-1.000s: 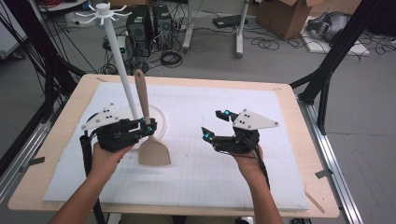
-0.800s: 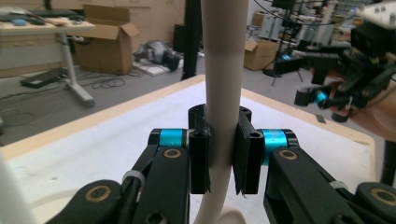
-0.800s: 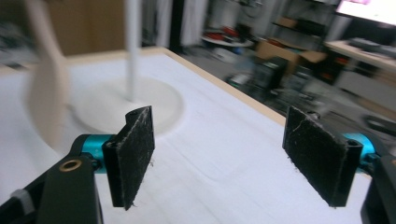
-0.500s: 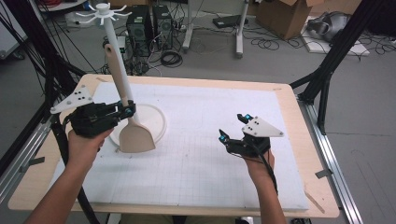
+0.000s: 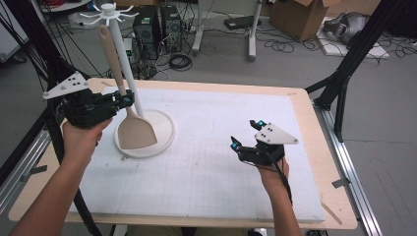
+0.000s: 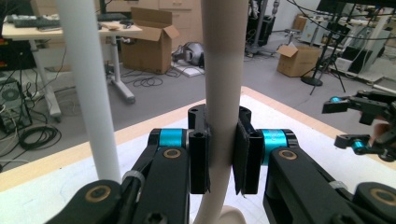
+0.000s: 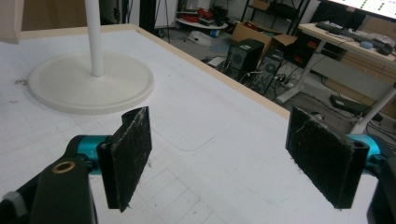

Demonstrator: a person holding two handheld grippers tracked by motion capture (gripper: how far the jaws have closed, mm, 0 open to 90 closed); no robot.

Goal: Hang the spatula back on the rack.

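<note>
A beige wooden spatula (image 5: pixel 134 132) stands nearly upright, blade down, over the round base (image 5: pixel 164 129) of a white hook stand. My left gripper (image 5: pixel 126 100) is shut on its handle (image 6: pixel 224 84), just left of the stand's pole (image 5: pixel 125 64). The pole (image 6: pixel 86 84) rises beside the clamped handle in the left gripper view (image 6: pixel 223 156). My right gripper (image 5: pixel 246 134) hovers low over the mat at the right. Its jaws have just been opening and now stand wide (image 7: pixel 224 154) with nothing between them.
The stand's hooks (image 5: pixel 108 10) spread at the pole's top, above the spatula's handle end. A white gridded mat (image 5: pixel 206 182) covers the wooden table (image 5: pixel 314 128). Black frame legs (image 5: pixel 344 83), cables and boxes lie beyond the far edge.
My left gripper has carried the spatula up and to the left, from the mat right of the pole to over the stand's base. My right hand has drifted right and nearer the front edge.
</note>
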